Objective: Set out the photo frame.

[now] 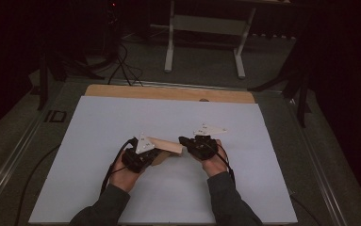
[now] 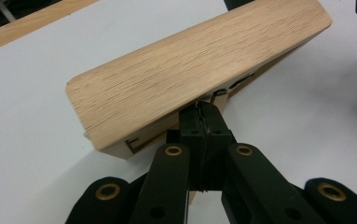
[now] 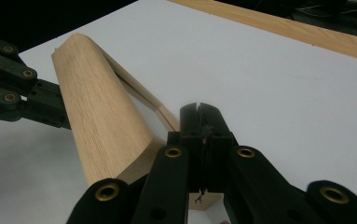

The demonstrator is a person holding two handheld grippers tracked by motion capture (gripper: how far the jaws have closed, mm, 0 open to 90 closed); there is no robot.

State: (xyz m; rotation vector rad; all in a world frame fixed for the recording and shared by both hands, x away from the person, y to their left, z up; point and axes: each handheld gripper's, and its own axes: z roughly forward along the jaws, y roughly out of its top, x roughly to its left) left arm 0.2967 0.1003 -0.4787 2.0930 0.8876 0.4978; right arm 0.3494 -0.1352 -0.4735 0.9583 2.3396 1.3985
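Centrally, just below the middle of the high view, a hinged wooden box (image 1: 166,147) is sitting on the white table sheet (image 1: 98,136), its thick lid tilting up from the thin base. The left gripper (image 1: 151,153) is coming at it from the lower left and the right gripper (image 1: 184,140) from the right, so the box is lying between the two.

In the left gripper view the jaws are pressing tightly together, with only a thin edge of the box's base pinched at their tips; the lid (image 2: 199,65) is slanting across the upper half of that frame, its rounded corner pointing to the left edge. In the right gripper view the jaws are likewise standing closed against each other, gripping the thin base edge (image 3: 167,119) that is running up to them, while the lid is rising at the left of that frame and the other gripper's black links are reaching in from the far left.

Around the box the sheet is lying bare on every side: wide room toward the upper left and upper right of the high view, and a broad strip at the bottom between the person's sleeves. A wooden border strip (image 1: 168,93) is edging the sheet along the top.
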